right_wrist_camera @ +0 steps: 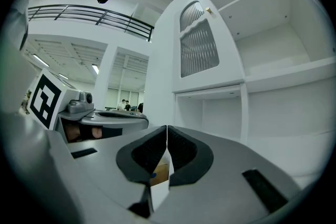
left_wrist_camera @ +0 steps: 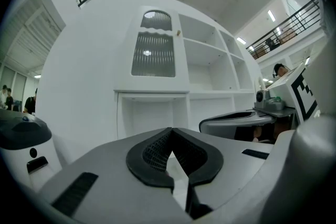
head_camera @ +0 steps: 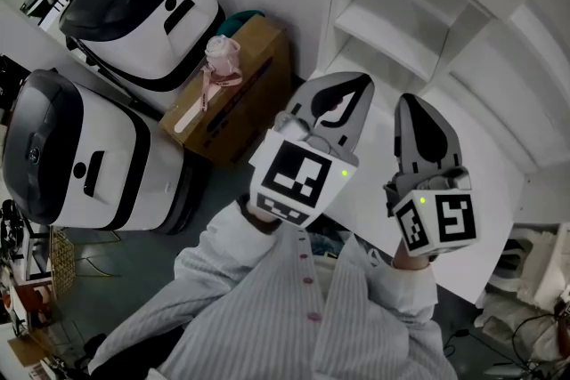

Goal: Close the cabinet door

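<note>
**Both grippers shut, empty, facing the cabinet**

The left gripper (left_wrist_camera: 170, 130) and right gripper (right_wrist_camera: 167, 127) each have their jaws pressed together with nothing between them. They are side by side, aimed at the white cabinet (head_camera: 392, 22). The door (left_wrist_camera: 153, 45) has ribbed glass and a small knob (left_wrist_camera: 178, 33) at its right edge. It sits high up, just left of the open shelves, and whether it lies fully flush is hard to tell. The head view cuts the cabinet off, and the door cannot be picked out there. The marker cubes (head_camera: 294, 175) bear black-and-white square patterns.
</note>
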The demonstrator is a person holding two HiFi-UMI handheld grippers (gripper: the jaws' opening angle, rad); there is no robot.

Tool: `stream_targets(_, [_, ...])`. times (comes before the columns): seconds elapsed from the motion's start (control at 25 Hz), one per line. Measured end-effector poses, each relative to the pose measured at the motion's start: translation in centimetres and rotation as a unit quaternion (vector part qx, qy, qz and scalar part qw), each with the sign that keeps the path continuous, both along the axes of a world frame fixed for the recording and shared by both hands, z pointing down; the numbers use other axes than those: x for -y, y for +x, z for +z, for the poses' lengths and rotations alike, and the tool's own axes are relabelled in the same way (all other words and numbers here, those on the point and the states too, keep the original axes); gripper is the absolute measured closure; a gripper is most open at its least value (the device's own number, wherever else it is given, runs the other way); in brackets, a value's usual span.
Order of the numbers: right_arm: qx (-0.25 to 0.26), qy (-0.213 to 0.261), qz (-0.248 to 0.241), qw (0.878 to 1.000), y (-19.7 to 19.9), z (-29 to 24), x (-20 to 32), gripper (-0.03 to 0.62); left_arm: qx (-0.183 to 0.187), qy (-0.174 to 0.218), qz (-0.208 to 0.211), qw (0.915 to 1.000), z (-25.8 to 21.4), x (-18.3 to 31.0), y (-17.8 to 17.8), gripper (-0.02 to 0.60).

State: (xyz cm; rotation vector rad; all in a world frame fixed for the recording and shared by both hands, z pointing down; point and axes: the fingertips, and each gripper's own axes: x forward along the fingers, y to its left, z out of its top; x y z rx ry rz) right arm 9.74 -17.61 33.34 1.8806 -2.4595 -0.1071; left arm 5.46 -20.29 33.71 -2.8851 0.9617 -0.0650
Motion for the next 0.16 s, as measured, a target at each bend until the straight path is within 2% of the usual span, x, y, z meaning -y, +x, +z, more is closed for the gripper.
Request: stream_targets(0.16, [-0.001, -0.003, 0.001, 1.0, -0.36, 0.18, 0.35, 0.579, 0.0, -0.004, -0.001, 1.0, 0.23, 0.43, -0.37, 0.572])
